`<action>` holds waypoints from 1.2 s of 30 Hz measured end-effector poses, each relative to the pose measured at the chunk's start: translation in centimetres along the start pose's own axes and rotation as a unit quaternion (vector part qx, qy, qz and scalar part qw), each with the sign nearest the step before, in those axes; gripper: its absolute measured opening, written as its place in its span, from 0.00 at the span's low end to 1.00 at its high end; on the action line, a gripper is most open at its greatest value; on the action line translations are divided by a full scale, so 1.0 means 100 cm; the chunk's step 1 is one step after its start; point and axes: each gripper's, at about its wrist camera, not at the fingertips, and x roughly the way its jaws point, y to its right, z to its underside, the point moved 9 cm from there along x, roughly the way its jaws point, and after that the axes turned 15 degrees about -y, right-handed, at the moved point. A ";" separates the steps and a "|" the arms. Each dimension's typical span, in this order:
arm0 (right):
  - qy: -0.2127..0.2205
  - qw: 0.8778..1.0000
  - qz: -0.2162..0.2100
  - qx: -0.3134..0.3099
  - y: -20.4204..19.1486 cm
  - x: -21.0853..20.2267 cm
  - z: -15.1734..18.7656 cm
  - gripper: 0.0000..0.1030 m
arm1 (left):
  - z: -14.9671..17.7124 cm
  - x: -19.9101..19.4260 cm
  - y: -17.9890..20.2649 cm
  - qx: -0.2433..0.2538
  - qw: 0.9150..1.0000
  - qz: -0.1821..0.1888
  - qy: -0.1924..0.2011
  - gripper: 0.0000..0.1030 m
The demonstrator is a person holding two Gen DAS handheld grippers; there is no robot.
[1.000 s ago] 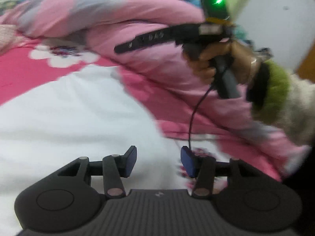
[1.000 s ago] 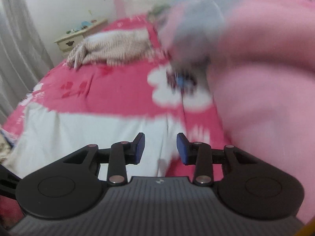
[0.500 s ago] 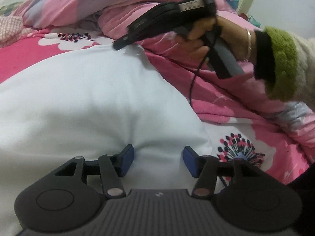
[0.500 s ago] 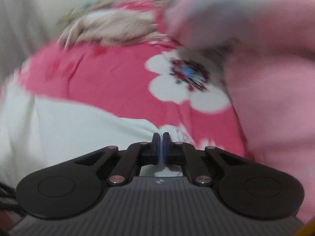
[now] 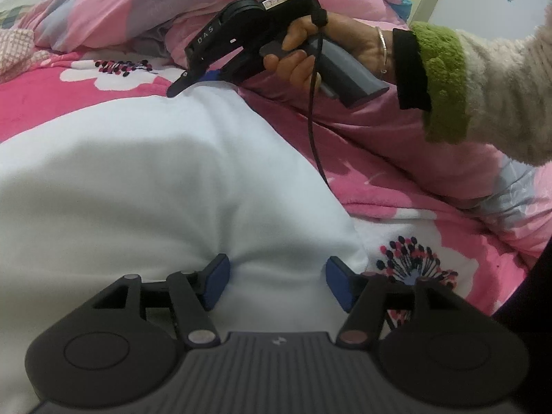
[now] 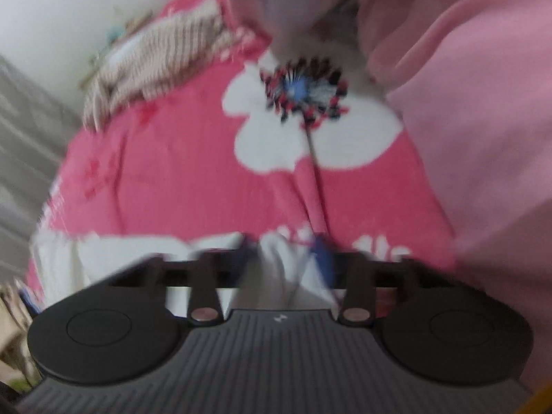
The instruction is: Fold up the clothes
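White garment [image 5: 145, 186], soft and puffy, spread across the pink floral bedspread [image 5: 407, 207], far corner bunched (blurred there), near edge rounded

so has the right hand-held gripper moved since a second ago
Yes. In the left wrist view the right hand-held gripper has dropped from beside the pink quilt to the far corner of the white garment.

White garment [image 5: 145, 186] on a pink bedsheet [image 5: 45, 100] with white flowers; beyond, perhaps beige-striped knitwear [image 6: 155, 58].

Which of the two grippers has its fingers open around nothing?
The left gripper: its fingers stand apart over the white garment. The right gripper has white cloth between its fingers.
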 end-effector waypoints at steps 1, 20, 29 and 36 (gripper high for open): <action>0.021 1.000 -0.004 0.004 -0.001 -0.009 0.002 0.11 | 0.000 0.000 0.000 0.000 1.000 0.000 0.001 0.61; 0.199 0.975 0.017 0.100 0.041 -0.061 0.022 0.04 | 0.002 -0.002 -0.008 -0.012 1.000 0.019 0.000 0.61; 0.081 0.992 0.092 -0.029 0.025 -0.033 0.062 0.23 | 0.002 -0.002 -0.004 0.001 1.000 0.005 0.003 0.61; 0.168 0.974 0.103 -0.110 -0.052 -0.082 0.059 0.27 | -0.002 -0.022 -0.011 -0.038 0.999 -0.004 0.005 0.59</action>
